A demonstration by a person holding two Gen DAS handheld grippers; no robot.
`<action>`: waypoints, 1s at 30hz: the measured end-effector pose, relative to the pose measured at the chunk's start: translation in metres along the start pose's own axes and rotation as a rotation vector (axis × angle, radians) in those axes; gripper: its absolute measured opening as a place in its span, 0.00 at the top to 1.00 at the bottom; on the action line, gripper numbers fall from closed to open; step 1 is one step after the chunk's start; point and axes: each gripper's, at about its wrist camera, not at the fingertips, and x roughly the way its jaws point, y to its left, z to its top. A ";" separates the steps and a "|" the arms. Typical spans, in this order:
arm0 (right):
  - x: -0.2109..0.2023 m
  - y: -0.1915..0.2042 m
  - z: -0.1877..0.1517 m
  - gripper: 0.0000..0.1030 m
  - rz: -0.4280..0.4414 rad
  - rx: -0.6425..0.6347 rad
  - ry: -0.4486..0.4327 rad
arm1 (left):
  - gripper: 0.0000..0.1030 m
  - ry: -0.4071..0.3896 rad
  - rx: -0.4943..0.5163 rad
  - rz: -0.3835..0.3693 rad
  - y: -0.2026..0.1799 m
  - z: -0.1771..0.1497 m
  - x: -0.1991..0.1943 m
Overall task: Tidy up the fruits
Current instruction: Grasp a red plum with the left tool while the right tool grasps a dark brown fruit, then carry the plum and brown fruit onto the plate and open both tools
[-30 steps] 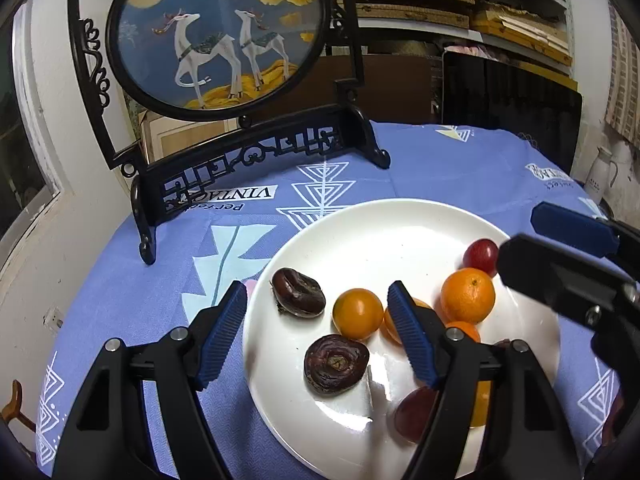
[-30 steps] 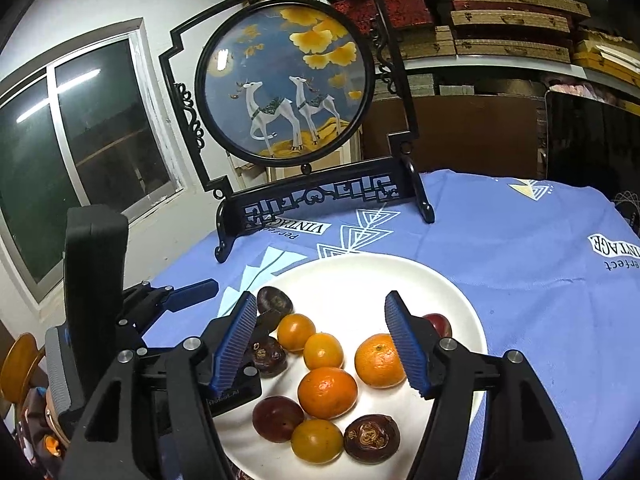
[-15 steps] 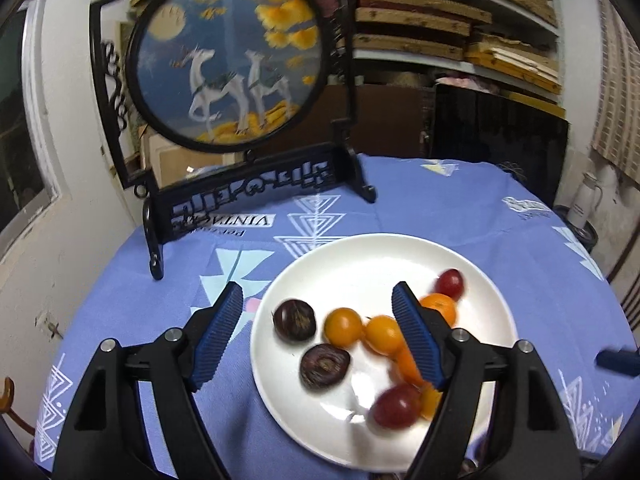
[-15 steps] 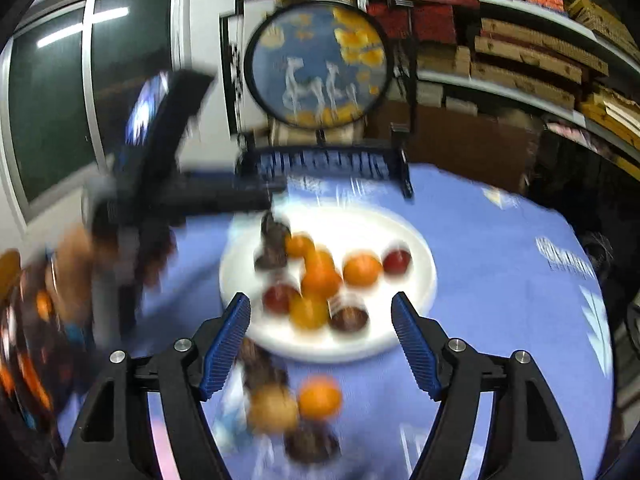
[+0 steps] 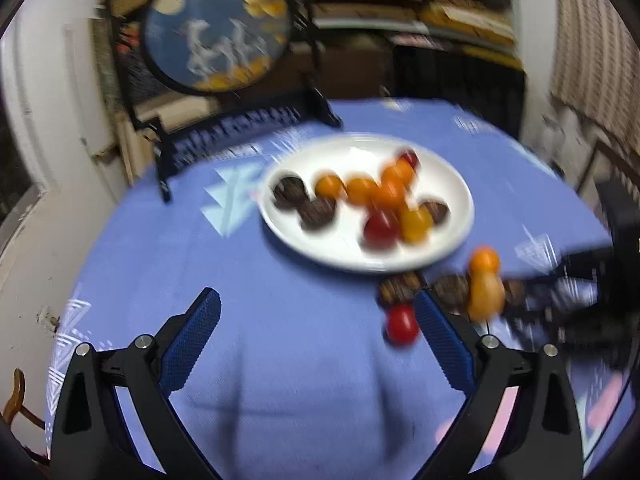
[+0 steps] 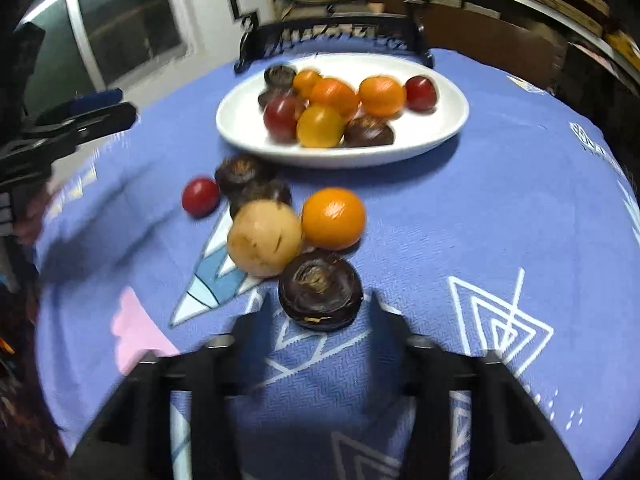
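A white plate (image 5: 460, 216) (image 6: 440, 128) holds several oranges, red tomatoes and dark chestnuts. Loose on the blue cloth in front of it lie a red tomato (image 6: 201, 196) (image 5: 401, 324), a tan fruit (image 6: 264, 238) (image 5: 485, 294), an orange (image 6: 333, 218) (image 5: 485, 260) and three dark chestnuts. My right gripper (image 6: 316, 306) is blurred; its jaws are closing on the nearest dark chestnut (image 6: 320, 296), whose near half sits between the pads. My left gripper (image 5: 314, 298) hangs over bare cloth left of the tomato, jaws opening wide, nothing between them.
A black carved stand with a round deer picture (image 5: 216, 32) rises behind the plate. Shelves and a dark cabinet fill the back, and a window (image 6: 120, 12) is at the left. The left gripper's arm (image 6: 80, 120) shows at the edge of the right wrist view.
Both grippers drew back from the plate. The left jaws spread wider. The right gripper dropped to the loose fruit on the cloth and its jaws narrowed around a dark chestnut.
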 end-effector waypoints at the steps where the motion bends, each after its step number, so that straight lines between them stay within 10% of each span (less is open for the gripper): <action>1: -0.003 0.001 0.000 0.61 0.001 0.001 -0.004 | 0.08 0.013 0.015 0.002 -0.004 -0.004 0.003; 6: -0.028 -0.004 -0.009 0.61 0.005 0.039 -0.058 | 0.12 0.078 0.096 -0.024 -0.033 -0.016 0.030; 14: -0.035 -0.003 -0.019 0.61 0.026 0.059 -0.071 | 0.73 0.201 0.024 -0.136 -0.038 -0.015 0.069; 30: -0.056 0.013 0.000 0.61 0.048 0.034 -0.155 | 0.74 -0.028 0.102 -0.052 -0.044 0.018 -0.001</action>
